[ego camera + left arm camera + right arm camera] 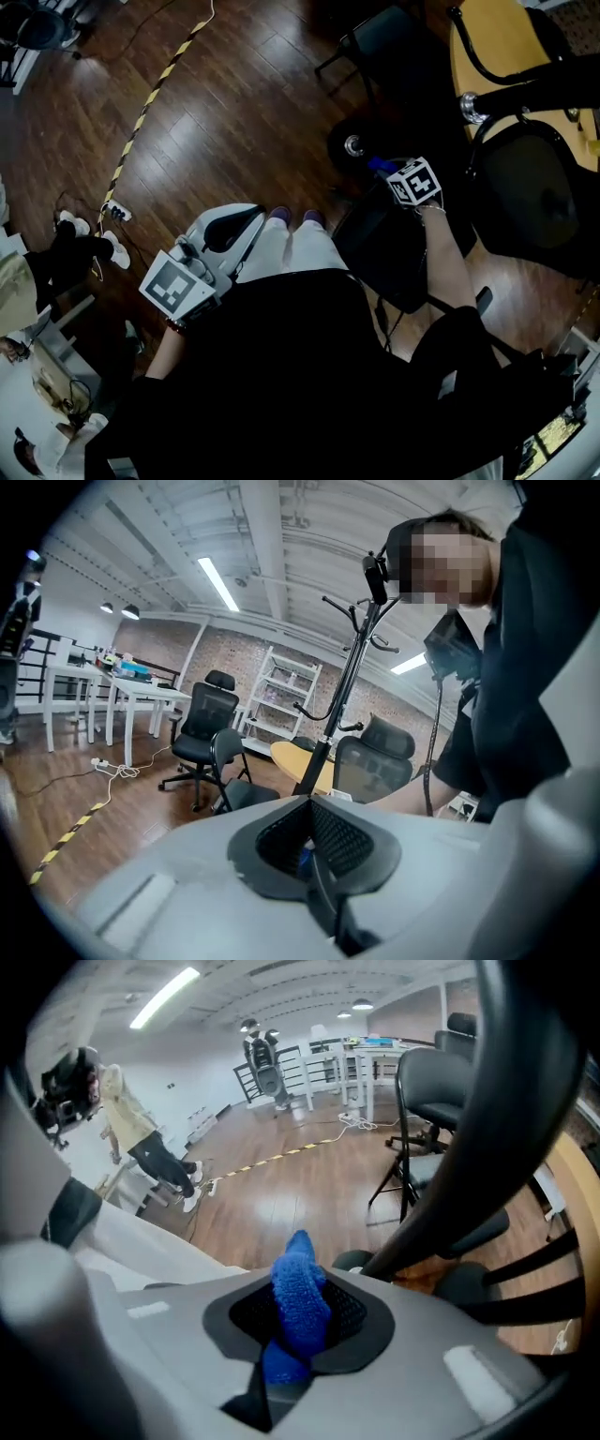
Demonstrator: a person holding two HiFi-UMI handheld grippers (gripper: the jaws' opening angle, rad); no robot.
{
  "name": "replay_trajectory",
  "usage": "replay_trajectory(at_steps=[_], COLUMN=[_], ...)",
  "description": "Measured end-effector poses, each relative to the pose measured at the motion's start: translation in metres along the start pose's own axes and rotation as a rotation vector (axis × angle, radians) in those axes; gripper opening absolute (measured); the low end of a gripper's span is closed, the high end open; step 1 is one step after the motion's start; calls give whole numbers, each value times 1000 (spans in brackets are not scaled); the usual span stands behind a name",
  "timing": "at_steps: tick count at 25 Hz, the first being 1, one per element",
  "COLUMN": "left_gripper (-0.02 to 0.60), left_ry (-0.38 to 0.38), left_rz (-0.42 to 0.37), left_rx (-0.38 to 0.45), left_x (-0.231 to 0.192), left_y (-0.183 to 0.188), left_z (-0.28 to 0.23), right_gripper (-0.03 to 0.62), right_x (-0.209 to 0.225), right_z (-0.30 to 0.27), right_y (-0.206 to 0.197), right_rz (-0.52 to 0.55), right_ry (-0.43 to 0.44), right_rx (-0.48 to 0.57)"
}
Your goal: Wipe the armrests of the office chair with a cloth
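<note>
Your left gripper [307,841] is out of the work. Its jaws are together with nothing gripped between them, and it's held low at your left side over the floor [234,94], pointing off into the room.

Your right gripper [298,1321] has the job. Its jaws are pinched on the blue cloth [300,1302], which is bunched into a thick roll, with a short end poking out past the jaw tips. In the head view it's reached forward and down to the chair [384,239] at your right, so the cloth is up by the chair but, as far as I can tell, not yet pressed on any part of it. In the right gripper view a dark frame bar [506,1129] of the chair crosses just ahead of the cloth.

I'd put you at the approach, with wiping not yet begun. I can't tell from these views which dark part is an armrest, so find the pad first. Then turn your wrist so the free end of the cloth lies flat on it rather than the jaw tips, and draw it along the pad's length. The other armrest comes after.
</note>
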State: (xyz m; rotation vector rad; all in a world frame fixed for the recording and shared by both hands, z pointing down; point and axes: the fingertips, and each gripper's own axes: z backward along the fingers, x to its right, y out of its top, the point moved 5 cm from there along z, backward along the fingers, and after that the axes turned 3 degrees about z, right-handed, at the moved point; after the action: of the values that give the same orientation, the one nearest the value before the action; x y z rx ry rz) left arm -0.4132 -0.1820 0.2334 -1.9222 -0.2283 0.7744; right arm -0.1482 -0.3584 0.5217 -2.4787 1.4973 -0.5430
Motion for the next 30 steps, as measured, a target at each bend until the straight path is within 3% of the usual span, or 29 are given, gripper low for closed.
replay_trajectory(at_steps=[5, 11, 15, 18, 21, 27, 30], left_gripper=[6, 6, 6, 6, 6, 6, 6], left_ry=[26, -40, -89, -131, -179, -232, -246], left_rz=[10, -44, -42, -48, -66, -99, -111], left_rx=[23, 19, -2, -28, -74, -132, -145], left_x=[-10, -6, -6, -2, 3, 11, 14], left_y=[4, 8, 10, 7, 1, -1, -4], left_z=[11, -3, -10, -19, -27, -38, -38], right_gripper=[74, 74, 74, 74, 74, 74, 74], right_x=[-43, -152, -221, -248, -220, -67, -18], right_z=[0, -10, -4, 2, 9, 38, 48], right_y=[13, 5, -19, -48, -62, -50, -44], right_rz=[95, 230, 219, 187, 127, -115, -202], right_ry=[99, 265, 435, 544, 433, -71, -248], right_rx=[1, 18, -15, -55, 14, 229, 269])
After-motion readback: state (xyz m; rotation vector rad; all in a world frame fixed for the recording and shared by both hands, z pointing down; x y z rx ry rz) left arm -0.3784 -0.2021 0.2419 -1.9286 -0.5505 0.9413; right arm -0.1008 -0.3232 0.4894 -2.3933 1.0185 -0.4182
